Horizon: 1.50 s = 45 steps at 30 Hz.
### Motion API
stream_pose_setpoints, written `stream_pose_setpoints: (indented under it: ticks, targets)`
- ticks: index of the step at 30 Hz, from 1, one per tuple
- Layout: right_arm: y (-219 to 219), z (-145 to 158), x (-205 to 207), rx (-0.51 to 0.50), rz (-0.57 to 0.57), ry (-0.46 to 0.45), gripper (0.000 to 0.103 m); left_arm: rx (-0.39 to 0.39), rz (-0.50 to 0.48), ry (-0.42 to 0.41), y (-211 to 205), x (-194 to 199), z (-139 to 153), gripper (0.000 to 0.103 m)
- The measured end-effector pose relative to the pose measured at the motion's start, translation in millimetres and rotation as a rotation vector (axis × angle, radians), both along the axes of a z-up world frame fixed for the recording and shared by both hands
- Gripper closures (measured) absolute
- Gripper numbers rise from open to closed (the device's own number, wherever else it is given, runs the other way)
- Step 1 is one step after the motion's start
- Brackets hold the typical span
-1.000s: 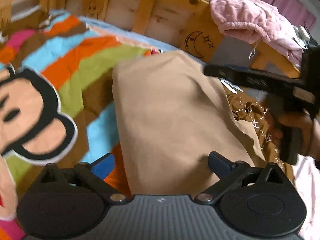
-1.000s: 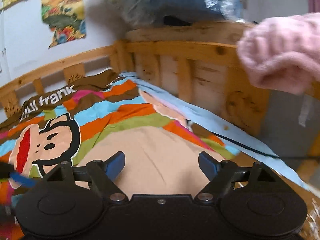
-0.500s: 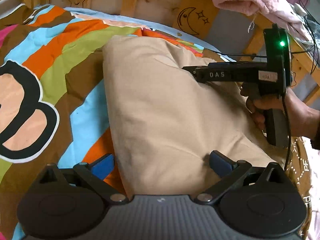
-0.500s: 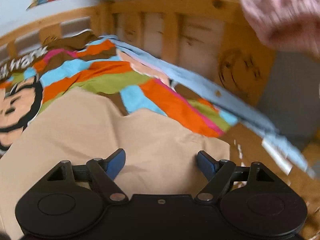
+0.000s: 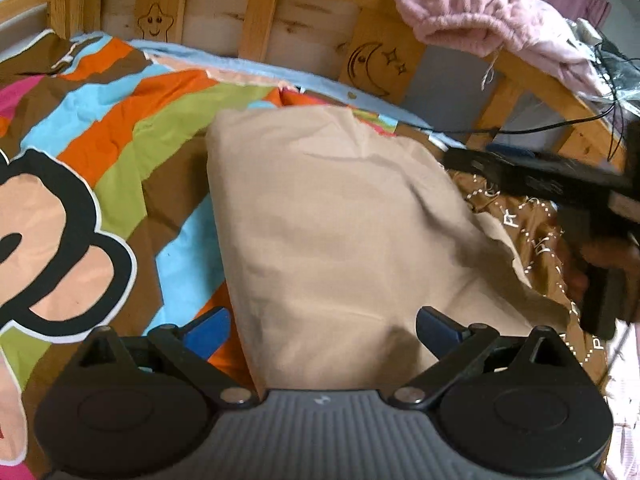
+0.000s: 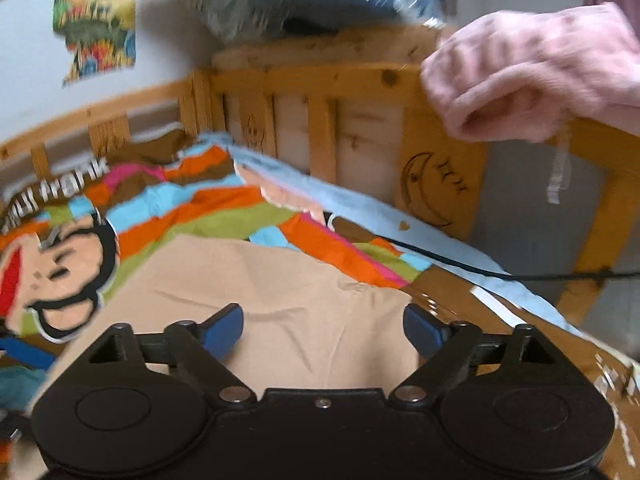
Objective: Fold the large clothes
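Since the frame half a second back, the right gripper (image 6: 323, 330) has swung away from over the garment toward the bed's right side, and its view is now smeared by motion. Its jaws are opening, with nothing between them. The left gripper (image 5: 322, 326) stands with jaws wide apart straddling the near edge of the tan garment (image 5: 340, 232), pads clear of the cloth. The garment lies folded into a long panel on the striped cartoon bedspread (image 5: 120, 128), one loose corner spilling to the right over a brown patterned fabric (image 5: 532, 240). Judged step: between folds, both tools free. The next move likely calls for pinching the near edge at two points and carrying it toward the far end, keeping the layers aligned; the stray right corner probably needs tucking first. Beyond stand a wooden bed rail (image 5: 260, 12) carved with star and moon, a pink fleece (image 5: 472, 12) draped over it, a black cable (image 6: 500, 276), and what appears to be a poster (image 6: 96, 24) on the wall.
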State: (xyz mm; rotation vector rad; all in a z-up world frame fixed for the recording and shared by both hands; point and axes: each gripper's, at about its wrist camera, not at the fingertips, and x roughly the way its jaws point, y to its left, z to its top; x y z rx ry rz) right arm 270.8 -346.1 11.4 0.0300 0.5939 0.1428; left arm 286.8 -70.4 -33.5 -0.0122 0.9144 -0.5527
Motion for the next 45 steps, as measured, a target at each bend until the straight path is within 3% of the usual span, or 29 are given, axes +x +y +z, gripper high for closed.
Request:
stream_pose_setpoints:
  ticks: [5,10,21,26,29,32,36,38,41,42,43,44,45]
  targets:
    - [-9.7,3.8,-48.9,0.03,-0.056,0.003,0.009,0.002,-0.018,-0.028,3.1,-7.7,5.3,0.001]
    - [-1.3,-10.7,-77.8,0.014,-0.048,0.07,0.01,0.013,-0.021,-0.019,7.3,-11.4,-4.5,0.001]
    - [23.3,-55.6,-102.8,-0.07,-0.038,0.218,0.015,0.045,-0.019,0.014,7.4,-15.0,-21.8,0.001]
    - [32.0,-73.6,-114.5,-0.155,-0.034,0.201,0.015,0.071,-0.036,-0.004,1.2,-18.9,-29.5,0.001]
    - [23.1,-58.9,-122.4,-0.086,-0.063,0.184,0.022,0.065,-0.037,0.004,3.8,-16.0,-21.5,0.001]
    - [7.1,-40.8,-137.0,-0.003,-0.146,0.145,0.022,0.028,-0.057,-0.009,8.1,-18.8,-11.5,0.004]
    - [-19.4,-39.8,-154.5,0.192,-0.291,0.225,0.022,0.062,-0.075,-0.019,4.7,-27.5,-21.4,0.0]
    - [-28.8,-46.6,-164.6,0.312,-0.369,0.271,0.025,0.056,-0.06,0.006,5.0,-25.8,-25.9,0.0]
    - [-35.2,-54.1,-168.9,0.462,-0.42,0.287,0.038,0.055,-0.061,0.011,5.4,-25.2,-26.0,0.0]
    - [-35.7,-54.8,-167.6,0.484,-0.433,0.281,0.049,0.06,-0.069,0.003,5.2,-25.9,-25.3,0.0]
    - [-32.7,-51.9,-164.6,0.459,-0.445,0.269,0.059,0.064,-0.074,0.0,5.3,-26.6,-24.9,0.0]
    - [-26.4,-45.4,-159.7,0.38,-0.431,0.247,0.063,0.068,-0.077,-0.001,5.5,-27.1,-24.4,0.0]
    - [-10.7,-37.0,-156.8,0.248,-0.375,0.211,0.073,0.07,-0.078,-0.001,6.0,-27.7,-24.2,0.0]
